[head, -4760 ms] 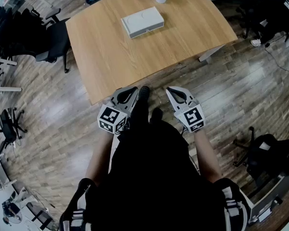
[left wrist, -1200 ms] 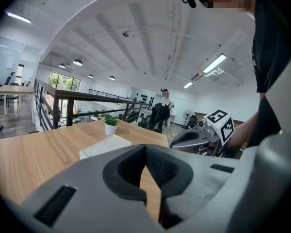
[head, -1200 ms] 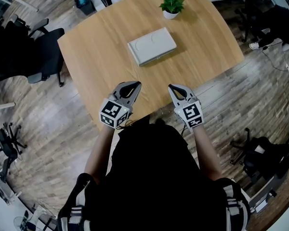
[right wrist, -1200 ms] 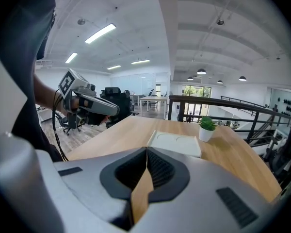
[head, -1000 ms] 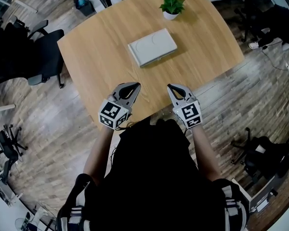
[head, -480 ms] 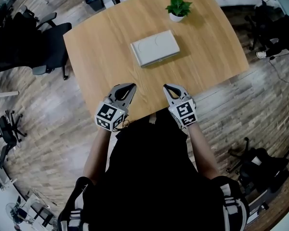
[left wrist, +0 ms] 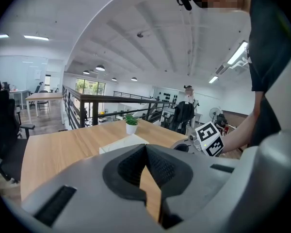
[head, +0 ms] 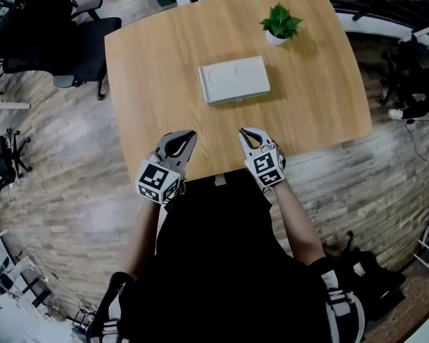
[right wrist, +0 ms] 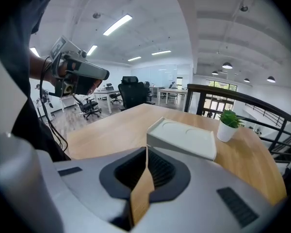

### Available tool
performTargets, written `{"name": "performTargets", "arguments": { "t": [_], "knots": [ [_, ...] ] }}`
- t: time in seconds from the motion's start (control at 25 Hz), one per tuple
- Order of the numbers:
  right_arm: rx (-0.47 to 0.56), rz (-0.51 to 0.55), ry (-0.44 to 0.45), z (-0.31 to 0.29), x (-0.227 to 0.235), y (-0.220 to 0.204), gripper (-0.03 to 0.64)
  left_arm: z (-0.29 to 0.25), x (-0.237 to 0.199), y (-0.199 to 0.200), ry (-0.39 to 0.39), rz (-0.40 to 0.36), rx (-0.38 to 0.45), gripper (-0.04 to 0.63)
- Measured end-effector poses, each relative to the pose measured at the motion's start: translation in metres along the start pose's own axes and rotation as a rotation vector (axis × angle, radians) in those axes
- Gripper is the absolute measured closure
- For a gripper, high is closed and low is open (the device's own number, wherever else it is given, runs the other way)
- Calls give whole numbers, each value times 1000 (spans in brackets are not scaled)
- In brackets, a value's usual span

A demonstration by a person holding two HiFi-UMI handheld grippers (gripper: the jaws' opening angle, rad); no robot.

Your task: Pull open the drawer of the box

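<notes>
Here the left gripper (head: 188,134) and right gripper (head: 244,131) hung over the table's (head: 150,84) near edge, jaws together, empty. The box (head: 234,79) lay well apart, a plant (head: 280,23) beyond.

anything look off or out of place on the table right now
Nothing stands out. The box lies flat and closed mid-table, the plant stands upright beyond it, and the table shows no spills. The left gripper and right gripper are shut and empty over the near edge.
</notes>
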State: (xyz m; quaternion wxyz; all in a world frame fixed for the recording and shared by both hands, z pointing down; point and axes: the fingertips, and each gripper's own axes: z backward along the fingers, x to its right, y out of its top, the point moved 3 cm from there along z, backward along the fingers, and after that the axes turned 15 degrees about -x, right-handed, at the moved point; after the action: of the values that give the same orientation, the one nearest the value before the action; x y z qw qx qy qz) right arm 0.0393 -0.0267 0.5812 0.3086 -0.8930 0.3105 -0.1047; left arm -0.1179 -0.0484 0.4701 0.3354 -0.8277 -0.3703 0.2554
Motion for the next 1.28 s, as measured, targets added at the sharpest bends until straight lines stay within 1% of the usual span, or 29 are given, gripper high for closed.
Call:
{"name": "performTargets", "arguments": {
  "t": [0.08, 0.2, 0.32, 0.44, 0.64, 0.76, 1.04, 1.12, 1.16, 1.28],
  "knots": [
    [-3, 24, 4, -7, 7, 1, 591, 1, -1, -1, 25, 20, -4, 574],
    [-5, 25, 19, -18, 17, -2, 591, 2, 1, -4, 54, 50, -10, 574],
    [-9, -2, 44, -31, 25, -7, 591, 2, 5, -5, 84, 47, 1, 574],
    [-13, -45, 54, -41, 36, -11, 591, 3, 10, -6, 112, 47, -6, 574],
    [-39, -98, 87, -67, 56, -16, 589, 6, 14, -11, 159, 79, -13, 574],
    [-68, -110, 103, -83, 61, -21, 586, 7, 20, -16, 167, 95, -19, 573],
    [-102, -111, 121, -109, 70, -19, 556, 1, 34, -22, 177, 103, -49, 573],
    [-121, -132, 125, -117, 73, -21, 541, 2, 32, -24, 187, 110, -54, 573],
    [-131, -149, 124, -121, 74, -22, 523, 3, 31, -24, 193, 114, -56, 574],
    [-150, -211, 114, -128, 80, -25, 511, 6, 27, -25, 206, 120, -59, 573]
  ]
}}
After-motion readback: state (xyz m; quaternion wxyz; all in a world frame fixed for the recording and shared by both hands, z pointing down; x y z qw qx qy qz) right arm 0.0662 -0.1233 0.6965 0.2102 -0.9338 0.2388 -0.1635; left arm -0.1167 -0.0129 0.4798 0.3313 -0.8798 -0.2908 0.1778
